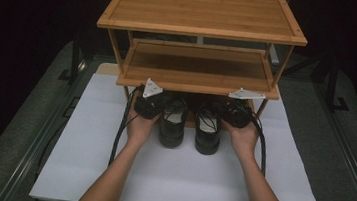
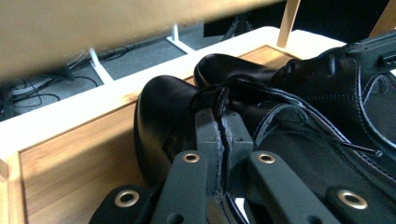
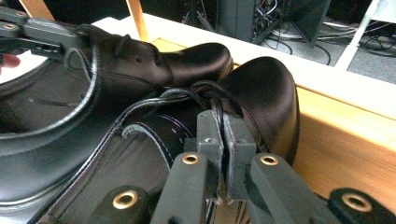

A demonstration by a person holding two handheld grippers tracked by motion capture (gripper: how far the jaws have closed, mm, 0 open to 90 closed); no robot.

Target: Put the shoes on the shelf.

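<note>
Pair of black glossy leather lace-up shoes: left shoe [image 1: 172,122], right shoe [image 1: 208,129], toes under bamboo rack [image 1: 203,12], heels toward you. Your left gripper [image 2: 223,128] and right gripper [image 3: 219,126] each pinch a collar edge, jaws closed.

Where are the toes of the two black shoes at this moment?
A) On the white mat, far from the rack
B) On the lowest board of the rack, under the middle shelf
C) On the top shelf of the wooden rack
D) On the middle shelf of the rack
B: the high view shows the left shoe and right shoe with toes under the middle shelf, and the left gripper view shows them on the bottom board.
</note>
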